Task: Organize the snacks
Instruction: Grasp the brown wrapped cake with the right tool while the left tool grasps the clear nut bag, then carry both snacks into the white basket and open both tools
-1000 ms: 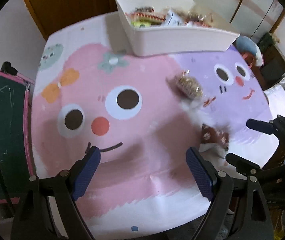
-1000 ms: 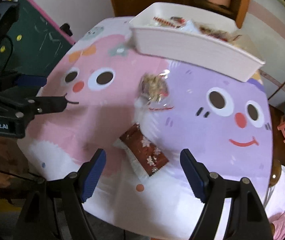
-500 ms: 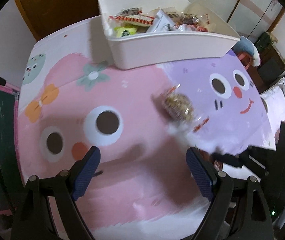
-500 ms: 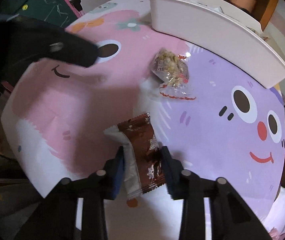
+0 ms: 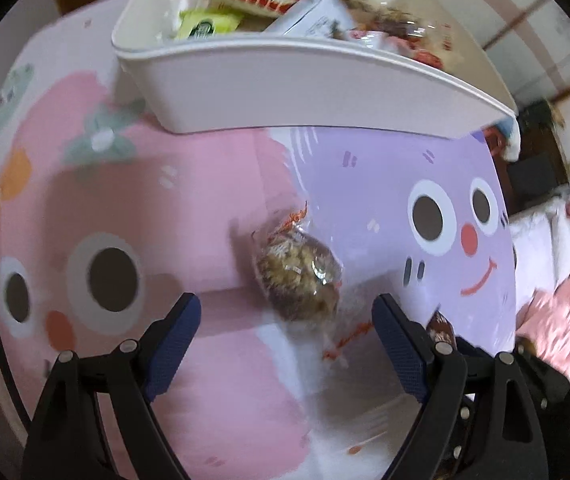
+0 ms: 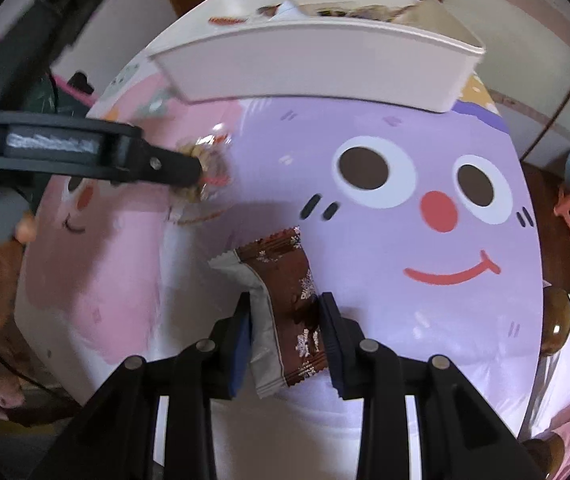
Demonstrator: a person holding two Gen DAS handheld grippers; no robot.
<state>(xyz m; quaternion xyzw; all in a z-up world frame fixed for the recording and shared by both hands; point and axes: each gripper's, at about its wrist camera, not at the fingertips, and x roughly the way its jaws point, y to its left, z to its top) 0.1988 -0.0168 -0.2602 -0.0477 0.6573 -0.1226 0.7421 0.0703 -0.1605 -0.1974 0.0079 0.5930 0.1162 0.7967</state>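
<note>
My right gripper (image 6: 285,312) is shut on a brown snack packet (image 6: 289,292) with white snowflake marks and holds it just above the table. My left gripper (image 5: 287,328) is open, with a clear bag of brown nutty snack (image 5: 299,276) lying on the table just ahead, between its fingers. That bag also shows in the right wrist view (image 6: 207,172), partly hidden by the left gripper's finger. A white bin (image 5: 285,84) with several snacks stands at the back of the table; it also shows in the right wrist view (image 6: 317,68).
The round table has a cartoon cloth, pink on the left (image 5: 157,208) and purple on the right (image 5: 365,184). A green chalkboard (image 6: 65,92) stands off the table's left. A bed with pink bedding (image 5: 561,300) lies to the right.
My right gripper has lifted the brown packet and moved forward with it. My left gripper moved forward and right, so the clear bag now lies between its open fingers.
</note>
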